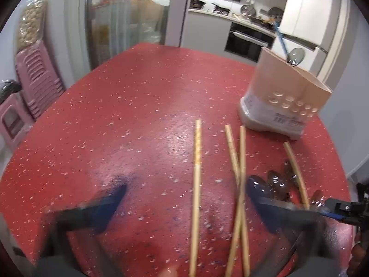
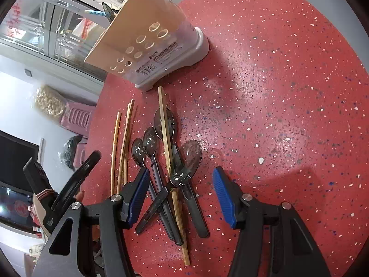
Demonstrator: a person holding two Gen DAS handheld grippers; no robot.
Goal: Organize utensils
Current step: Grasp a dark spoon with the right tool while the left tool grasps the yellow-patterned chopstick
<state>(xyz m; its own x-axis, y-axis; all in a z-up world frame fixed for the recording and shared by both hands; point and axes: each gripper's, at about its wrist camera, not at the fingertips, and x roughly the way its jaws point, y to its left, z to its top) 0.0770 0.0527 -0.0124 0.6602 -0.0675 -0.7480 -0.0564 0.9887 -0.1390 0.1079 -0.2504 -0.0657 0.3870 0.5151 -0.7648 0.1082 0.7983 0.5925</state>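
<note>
- While nothing is held between them, the fingers of the right gripper are spread wide over a pile of spoons on the red table.
- The pile is made up of dark, see-through spoons whose handles cross one another, and one chopstick is laid across them.
- A beige holder is stood upright on the table just beyond the spoons; a blue-handled spoon is seen sticking out of its top.
- The left gripper, blurred in its own view, is held wide open and empty over three chopsticks lying beside the spoons, nearer the table's edge.
- Two of these chopsticks are crossed over each other; the third is laid apart from them.
- A fourth chopstick is seen between the holder and the spoons.
</note>
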